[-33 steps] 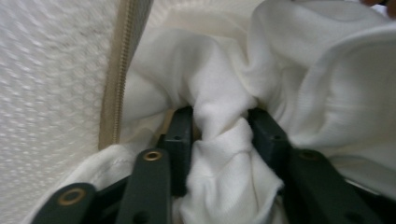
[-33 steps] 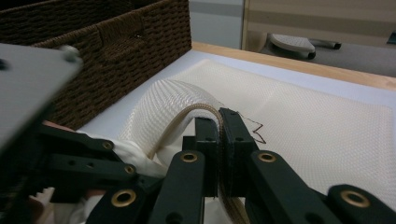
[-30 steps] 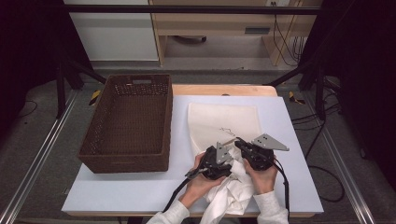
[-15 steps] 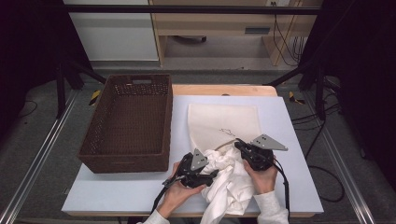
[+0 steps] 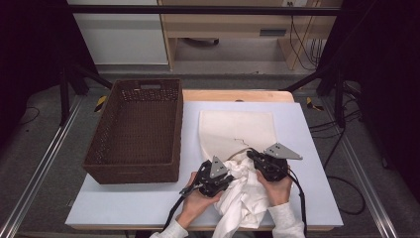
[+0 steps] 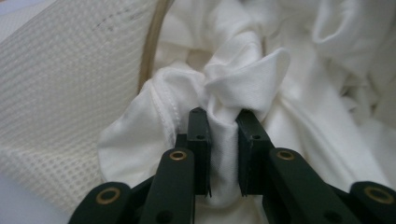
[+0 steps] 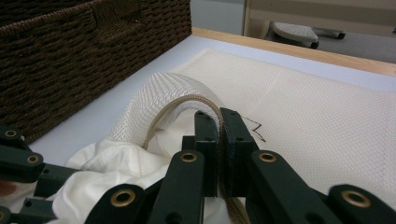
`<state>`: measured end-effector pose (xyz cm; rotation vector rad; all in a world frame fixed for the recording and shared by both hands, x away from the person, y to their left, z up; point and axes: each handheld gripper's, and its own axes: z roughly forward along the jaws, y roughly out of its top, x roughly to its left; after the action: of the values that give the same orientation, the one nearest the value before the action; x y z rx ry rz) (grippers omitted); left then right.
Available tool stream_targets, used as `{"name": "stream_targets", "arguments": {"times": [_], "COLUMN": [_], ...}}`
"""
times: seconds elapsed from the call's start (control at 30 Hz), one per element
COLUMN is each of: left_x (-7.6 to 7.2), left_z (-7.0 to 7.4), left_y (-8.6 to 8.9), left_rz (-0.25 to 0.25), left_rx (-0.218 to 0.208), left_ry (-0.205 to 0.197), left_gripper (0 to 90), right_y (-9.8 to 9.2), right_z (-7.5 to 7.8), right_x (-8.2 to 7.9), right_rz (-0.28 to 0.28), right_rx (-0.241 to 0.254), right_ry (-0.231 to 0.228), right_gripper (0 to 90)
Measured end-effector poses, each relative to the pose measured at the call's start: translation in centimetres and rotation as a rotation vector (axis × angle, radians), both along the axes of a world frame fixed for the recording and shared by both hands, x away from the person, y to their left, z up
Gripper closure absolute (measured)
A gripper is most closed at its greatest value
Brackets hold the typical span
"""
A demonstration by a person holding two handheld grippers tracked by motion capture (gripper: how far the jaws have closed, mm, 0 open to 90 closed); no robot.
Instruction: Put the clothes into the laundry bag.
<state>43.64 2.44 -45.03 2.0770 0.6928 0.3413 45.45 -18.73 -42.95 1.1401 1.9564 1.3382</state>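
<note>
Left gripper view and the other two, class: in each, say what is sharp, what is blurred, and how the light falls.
Left gripper view: white garment soft and blurred far off, fold between the jaws sharper. Right gripper view: mesh bag crisp, background soft. High view: table evenly lit, surroundings dark, no glare.

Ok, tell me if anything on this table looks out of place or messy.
The white garment is bunched up, half out of the cream mesh bag, and trails over the table's near edge. The left tool pinches a fold of it; the right tool holds the bag's opening rim. The wicker basket sits square.
</note>
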Motion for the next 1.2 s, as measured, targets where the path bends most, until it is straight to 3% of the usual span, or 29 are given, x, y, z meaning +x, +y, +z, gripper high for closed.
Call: {"name": "stream_targets", "arguments": {"times": [0.1, 0.27, 0.3, 0.33, 0.37, 0.4, 0.43, 0.6, 0.63, 0.7, 0.73, 0.77, 0.87, 0.93, 0.97, 1.0, 1.03, 1.13, 1.2], "left_x": [-0.2, 0.6, 1.6, 1.6, 2.4, 2.4, 3.0, 4.2, 3.7, 3.3, 3.0, 2.1, 1.1, -0.1, -0.7, -0.7, -0.9, -1.1, -0.6], "left_z": [0.6, 0.4, 0.2, 0.2, -0.2, -0.2, -0.5, -0.9, -0.7, -0.4, -0.2, 0.8, 1.7, 2.2, 2.1, 2.1, 1.7, 0.3, -0.6], "left_y": [-0.9, -2.4, -3.1, -3.1, -4.0, -4.0, -4.4, -4.3, -4.1, -3.8, -3.6, -2.7, -1.8, -0.7, 0.0, 0.0, 0.3, 0.5, 0.5], "left_rz": [-0.039, -0.041, -0.028, -0.028, 0.009, 0.009, 0.032, 0.064, 0.061, 0.052, 0.044, 0.029, 0.015, -0.016, -0.036, -0.036, -0.045, -0.032, -0.034], "left_rx": [-0.038, -0.025, -0.006, -0.006, 0.071, 0.071, 0.106, 0.089, 0.081, 0.069, 0.059, 0.021, 0.000, -0.003, -0.004, -0.004, -0.007, -0.001, -0.040], "left_ry": [-0.024, -0.041, -0.028, -0.028, -0.055, -0.055, -0.057, -0.035, -0.063, -0.074, -0.074, -0.080, -0.084, -0.078, -0.040, -0.040, -0.008, 0.013, 0.067], "left_gripper": [78.9, 78.9, 78.8, 78.7, 78.5, 78.3, 78.3, 75.9, 73.4, 70.3, 58.3, 51.6, 37.5, 34.3, 29.1, 27.4, 27.4, 26.9, 29.3], "right_y": [0.1, 0.1, 0.0, 0.0, 0.0, 0.0, 0.0, 0.0, -0.1, -0.2, -0.3, -0.4, -0.4, -0.4, -0.4, -0.4, -0.3, -0.3, -0.1], "right_z": [-0.1, -0.1, -0.1, -0.1, -0.1, -0.1, 0.0, 0.4, 0.4, 0.4, 0.4, 0.3, 0.3, 0.3, 0.3, 0.3, 0.3, 0.2, 0.1], "right_x": [0.0, 0.0, 0.0, 0.0, -0.1, -0.1, -0.1, -0.4, -0.4, -0.4, -0.4, -0.4, -0.4, -0.4, -0.4, -0.4, -0.4, -0.3, -0.3], "right_rz": [0.001, 0.001, 0.001, 0.001, 0.006, 0.006, 0.008, 0.013, 0.009, 0.007, 0.005, 0.005, 0.002, 0.001, 0.000, 0.000, -0.001, 0.003, 0.005], "right_rx": [0.007, 0.010, 0.017, 0.017, 0.022, 0.022, 0.025, 0.023, 0.024, 0.027, 0.028, 0.027, 0.026, 0.021, 0.019, 0.019, 0.017, 0.014, 0.014], "right_ry": [-0.002, -0.004, -0.003, -0.003, -0.007, -0.007, -0.009, -0.021, -0.020, -0.020, -0.020, -0.020, -0.022, -0.025, -0.026, -0.026, -0.025, -0.021, -0.016], "right_gripper": [87.4, 87.4, 87.4, 87.4, 87.5, 87.5, 87.4, 87.4, 87.4, 87.4, 87.4, 87.4, 87.3, 87.2, 87.2, 87.2, 87.2, 87.2, 87.1]}}
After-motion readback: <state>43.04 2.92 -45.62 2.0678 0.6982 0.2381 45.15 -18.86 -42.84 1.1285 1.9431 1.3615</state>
